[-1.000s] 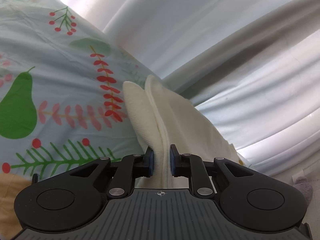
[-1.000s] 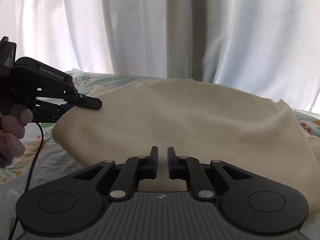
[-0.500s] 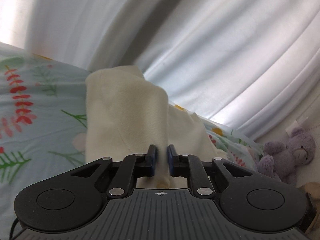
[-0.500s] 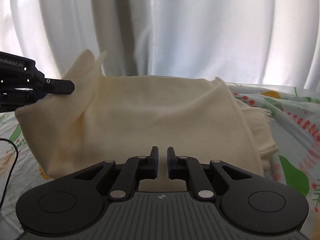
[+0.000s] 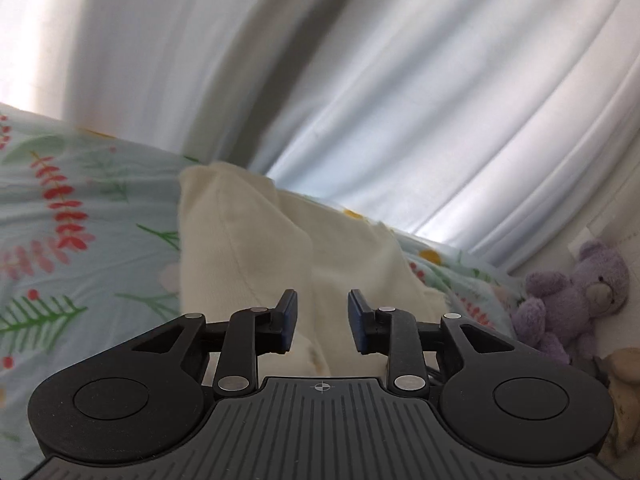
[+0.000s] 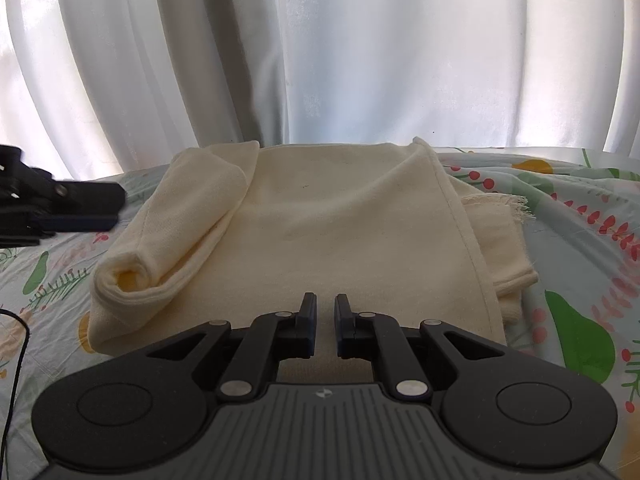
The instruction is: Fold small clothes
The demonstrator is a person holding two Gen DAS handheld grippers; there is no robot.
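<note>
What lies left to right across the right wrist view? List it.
Left gripper → rolled cream sleeve → folded cream garment → frayed cream edge → floral bedsheet, with its green pear print.

I see a bed covered by a pale blue sheet (image 6: 580, 216) printed with pears, red berries and green sprigs. A folded cream garment (image 6: 320, 232) lies on it at frame centre, one rolled edge at its left. A thin black cable (image 6: 16, 344) crosses the sheet at lower left.
</note>
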